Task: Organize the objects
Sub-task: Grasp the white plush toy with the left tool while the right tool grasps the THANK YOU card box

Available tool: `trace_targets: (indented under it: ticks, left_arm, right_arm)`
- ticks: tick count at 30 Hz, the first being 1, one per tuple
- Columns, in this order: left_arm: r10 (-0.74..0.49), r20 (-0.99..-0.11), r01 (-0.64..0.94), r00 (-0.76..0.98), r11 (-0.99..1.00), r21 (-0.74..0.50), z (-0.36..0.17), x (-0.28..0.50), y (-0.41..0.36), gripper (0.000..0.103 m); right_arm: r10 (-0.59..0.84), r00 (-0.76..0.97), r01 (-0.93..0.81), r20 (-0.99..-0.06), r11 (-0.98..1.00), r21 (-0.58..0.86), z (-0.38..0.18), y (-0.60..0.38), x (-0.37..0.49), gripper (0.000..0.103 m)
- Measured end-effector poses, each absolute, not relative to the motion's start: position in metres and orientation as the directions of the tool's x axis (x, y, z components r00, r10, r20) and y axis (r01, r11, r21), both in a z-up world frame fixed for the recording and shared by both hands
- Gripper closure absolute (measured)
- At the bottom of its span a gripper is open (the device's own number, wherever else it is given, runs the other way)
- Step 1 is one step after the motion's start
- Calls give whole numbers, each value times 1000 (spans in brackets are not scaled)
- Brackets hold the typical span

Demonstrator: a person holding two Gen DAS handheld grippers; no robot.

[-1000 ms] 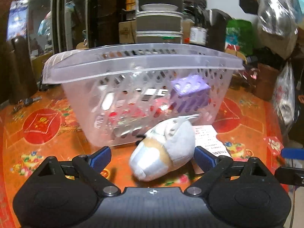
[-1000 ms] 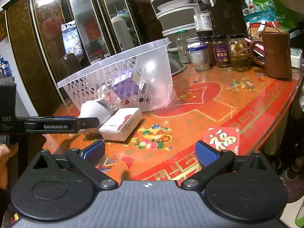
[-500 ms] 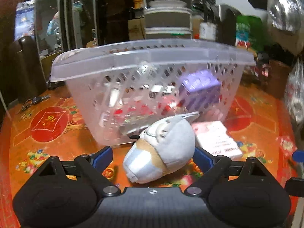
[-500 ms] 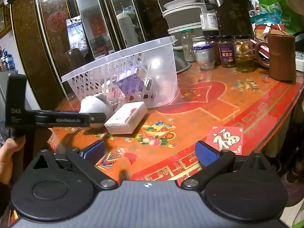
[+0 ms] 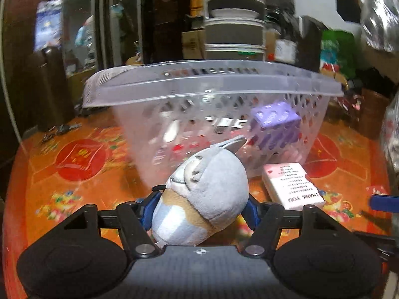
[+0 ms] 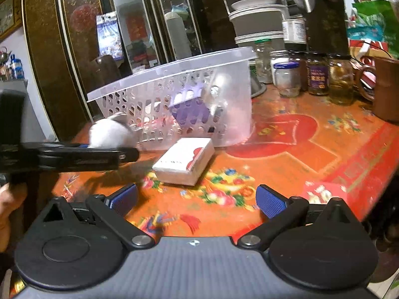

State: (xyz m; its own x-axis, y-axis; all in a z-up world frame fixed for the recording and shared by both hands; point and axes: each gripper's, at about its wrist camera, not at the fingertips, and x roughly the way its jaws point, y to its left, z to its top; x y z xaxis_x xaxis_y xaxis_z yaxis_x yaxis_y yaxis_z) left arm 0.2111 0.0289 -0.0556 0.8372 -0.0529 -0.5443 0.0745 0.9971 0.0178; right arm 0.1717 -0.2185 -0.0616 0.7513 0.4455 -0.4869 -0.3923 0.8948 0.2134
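A grey and white plush toy [image 5: 207, 186] lies on the orange table in front of a clear plastic basket [image 5: 212, 84]. My left gripper [image 5: 199, 209] is closing on the toy, and its blue pads touch both sides of it. In the right wrist view the plush toy [image 6: 109, 132] shows beside the basket [image 6: 174, 74], with the left gripper [image 6: 129, 153] reaching in from the left. A purple block [image 5: 274, 122] sits inside the basket. My right gripper [image 6: 197, 200] stands open above the table, nothing between its fingers, short of a white box [image 6: 184, 159].
The white box [image 5: 291, 186] lies just right of the plush toy. A red envelope [image 6: 324, 191] lies near the table's right edge. Glass jars [image 6: 316, 74] and a brown mug [image 6: 384, 92] stand at the back right. A person's hand [image 6: 10, 199] holds the left gripper.
The left gripper's jaws have come in from wide apart onto the plush toy's sides. The right gripper has drifted a little nearer the white box.
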Motion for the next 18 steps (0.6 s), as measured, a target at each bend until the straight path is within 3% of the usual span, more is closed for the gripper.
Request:
trace_targets:
  ticks: [6, 13, 18]
  left_arm:
    - [-28, -518, 5, 855, 999, -46, -55, 200, 54, 33]
    - [-12, -500, -13, 866, 999, -47, -54, 200, 58, 33]
    - [-20, -499, -2, 867, 999, -44, -55, 199, 56, 32]
  right_arm:
    - [384, 732, -394, -563, 912, 109, -58, -176, 204, 0]
    - [327, 705, -345, -630, 933, 98, -56, -152, 242, 0]
    - [275, 710, -310, -649, 949, 62, -63, -145, 251, 9]
